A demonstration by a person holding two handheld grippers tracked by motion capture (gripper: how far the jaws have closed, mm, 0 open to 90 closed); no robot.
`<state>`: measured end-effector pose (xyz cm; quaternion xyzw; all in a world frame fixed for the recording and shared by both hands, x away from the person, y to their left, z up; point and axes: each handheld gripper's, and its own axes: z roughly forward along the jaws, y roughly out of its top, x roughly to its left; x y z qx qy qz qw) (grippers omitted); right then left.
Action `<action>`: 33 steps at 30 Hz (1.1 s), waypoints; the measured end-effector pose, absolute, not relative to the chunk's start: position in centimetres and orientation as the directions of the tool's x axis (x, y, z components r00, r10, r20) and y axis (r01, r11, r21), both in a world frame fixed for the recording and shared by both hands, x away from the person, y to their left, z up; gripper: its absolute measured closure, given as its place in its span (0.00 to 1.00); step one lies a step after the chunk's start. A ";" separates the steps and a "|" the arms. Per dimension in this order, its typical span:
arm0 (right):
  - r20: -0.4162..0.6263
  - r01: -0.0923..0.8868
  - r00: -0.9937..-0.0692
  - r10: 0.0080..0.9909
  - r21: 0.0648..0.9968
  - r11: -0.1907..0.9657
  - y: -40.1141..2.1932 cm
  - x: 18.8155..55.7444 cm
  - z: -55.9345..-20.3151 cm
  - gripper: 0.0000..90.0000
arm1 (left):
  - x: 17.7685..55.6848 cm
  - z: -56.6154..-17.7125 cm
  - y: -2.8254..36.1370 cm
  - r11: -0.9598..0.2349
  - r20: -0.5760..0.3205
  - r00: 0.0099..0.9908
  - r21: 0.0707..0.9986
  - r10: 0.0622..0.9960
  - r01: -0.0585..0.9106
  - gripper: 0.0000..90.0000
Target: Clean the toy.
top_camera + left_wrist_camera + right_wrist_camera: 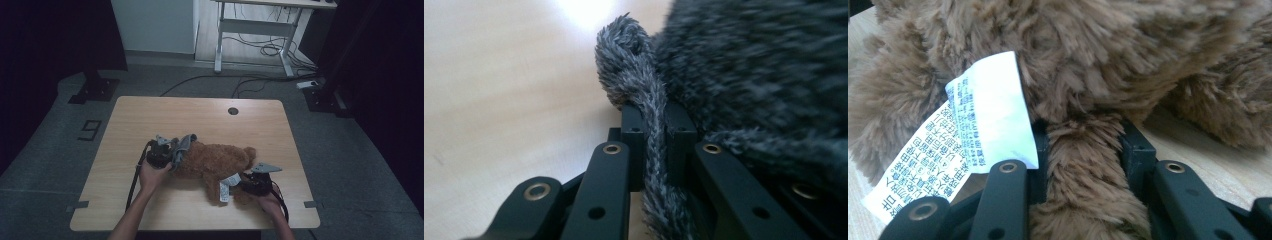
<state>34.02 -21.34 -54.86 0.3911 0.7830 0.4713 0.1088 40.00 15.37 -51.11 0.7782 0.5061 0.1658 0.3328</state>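
Observation:
A brown plush teddy bear [215,162] lies on its side in the middle of the wooden table [200,115]. A grey fuzzy garment [182,147] covers its left end. My left gripper [161,152] is at that end, shut on a fold of the grey fabric [655,135], which runs up between the two black jaws. My right gripper [254,182] is at the bear's lower right, shut on a brown furry limb [1083,165]. A white printed care label [968,135] hangs from the bear beside the right gripper's jaws, and it shows near the bear's legs [225,187] from above.
The table has a round cable hole [233,111] near its far edge. Beyond it stands a white desk frame [260,35] with cables on the floor. Dark stands flank the table at left [95,85] and right [325,95].

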 end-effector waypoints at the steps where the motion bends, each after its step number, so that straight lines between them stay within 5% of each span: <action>1: 0.196 0.509 -0.670 0.716 0.824 0.250 -21.3 34.1 -54.9 0.71 | 40.1 -51.7 15.5 -0.261 -0.096 0.432 0.672 0.897 0.693 0.91; 5: 0.200 0.515 -0.663 0.722 0.822 0.245 -21.5 34.5 -54.9 0.71 | 40.2 -52.7 15.9 -0.266 -0.127 0.449 0.652 0.884 0.710 0.91; 11: 0.171 0.513 -0.655 0.736 0.816 0.266 -21.4 35.6 -54.7 0.71 | 40.4 -48.2 16.1 -0.303 -0.064 0.480 0.702 0.875 0.644 0.90; 15: 0.142 0.498 -0.652 0.744 0.820 0.280 -21.4 36.2 -54.6 0.71 | 41.4 -43.5 13.7 -0.301 -0.031 0.517 0.782 0.855 0.545 0.90; 19: 0.148 0.495 -0.653 0.743 0.825 0.271 -21.6 36.4 -54.7 0.70 | 43.1 -41.7 10.3 -0.282 -0.088 0.577 0.806 0.812 0.520 0.90; 22: 0.150 0.495 -0.654 0.742 0.826 0.269 -21.6 36.5 -54.7 0.70 | 44.1 -42.1 7.0 -0.349 -0.056 0.610 0.776 0.791 0.525 0.89; 26: 0.151 0.497 -0.652 0.743 0.826 0.268 -21.7 36.4 -54.7 0.70 | 44.5 -44.3 4.1 -0.497 0.126 0.599 0.703 0.791 0.508 0.88; 33: 0.157 0.504 -0.645 0.748 0.823 0.262 -21.6 36.4 -54.8 0.70 | 42.9 -45.1 5.9 -0.450 0.045 0.605 0.712 0.795 0.539 0.90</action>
